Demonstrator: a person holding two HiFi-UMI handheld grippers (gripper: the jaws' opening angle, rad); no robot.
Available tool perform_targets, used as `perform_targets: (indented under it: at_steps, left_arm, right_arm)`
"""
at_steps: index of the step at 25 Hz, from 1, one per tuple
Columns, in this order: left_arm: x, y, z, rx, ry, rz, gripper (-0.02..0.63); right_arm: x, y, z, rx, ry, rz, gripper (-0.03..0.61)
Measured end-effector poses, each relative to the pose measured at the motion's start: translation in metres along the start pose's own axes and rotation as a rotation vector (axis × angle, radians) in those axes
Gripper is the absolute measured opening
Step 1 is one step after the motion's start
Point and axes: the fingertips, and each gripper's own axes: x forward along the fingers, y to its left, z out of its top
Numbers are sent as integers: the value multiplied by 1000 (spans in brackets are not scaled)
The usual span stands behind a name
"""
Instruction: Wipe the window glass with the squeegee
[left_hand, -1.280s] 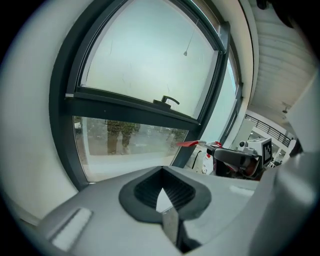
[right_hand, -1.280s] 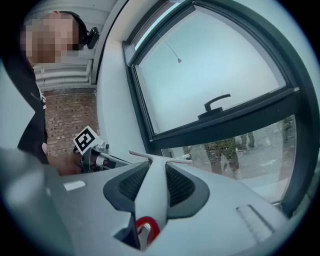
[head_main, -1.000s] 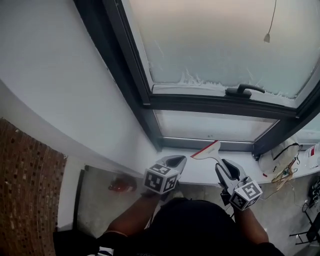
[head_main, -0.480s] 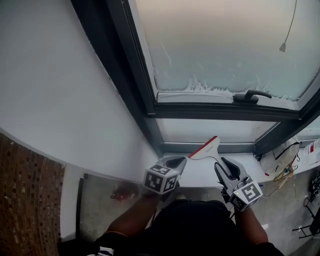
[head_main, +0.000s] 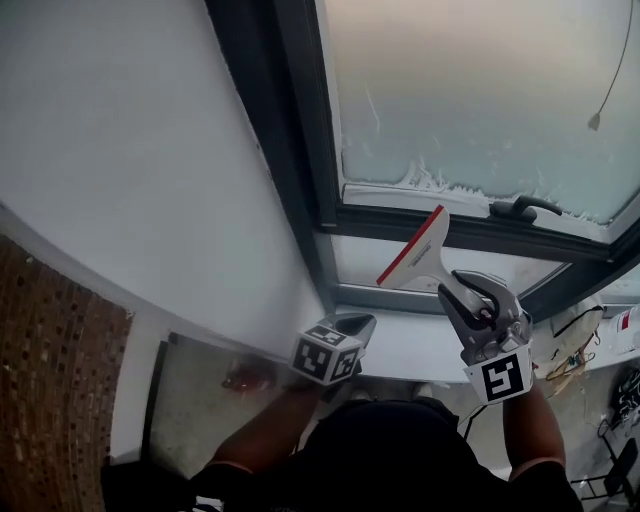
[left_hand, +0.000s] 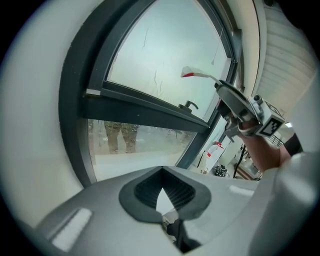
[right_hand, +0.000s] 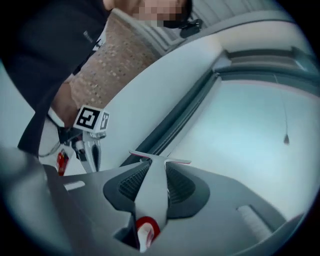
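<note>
Head view: the right gripper (head_main: 470, 295) is clamped on the handle of the white plastic squeegee with a red rubber blade (head_main: 415, 252); it holds the tool in front of the dark frame bar, just below the frosted upper window glass (head_main: 480, 90), and I can't tell whether it touches anything; the black lever window handle (head_main: 520, 208) sits just to its right; the left gripper (head_main: 350, 325) hangs low by the white sill (head_main: 400, 345).

Left gripper view: its jaws are closed together with nothing between them.

Right gripper view: the pale handle runs straight between the ribbed pads, with the blade crosswise beyond the tips.

I'd worry that the blade meets the pane tilted and leaves streaks, or that it snags that lever; the slim handle might also twist under pressure. The squeegee looks light, rigid and T-shaped.
</note>
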Motion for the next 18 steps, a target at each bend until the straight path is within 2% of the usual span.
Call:
perform_targets:
  at_steps: [3, 5, 7, 13, 18]
  left_arm:
    - [-4, 9, -3, -40, -9, 25, 0]
    - [-7, 12, -4, -63, -14, 47, 0]
    - [-7, 13, -5, -68, -13, 67, 0]
    - [-5, 10, -8, -56, -3, 100, 0]
    - [-4, 10, -6, -93, -32, 131, 0]
  right_arm:
    - [32, -5, -8, -284, 82, 12, 127]
    - [56, -8, -8, -461, 82, 31, 127]
    - [81, -14, -7, -587, 65, 37, 127]
    - [144, -34, -16, -843, 57, 1, 127]
    - [168, -47, -23, -912, 26, -7, 127]
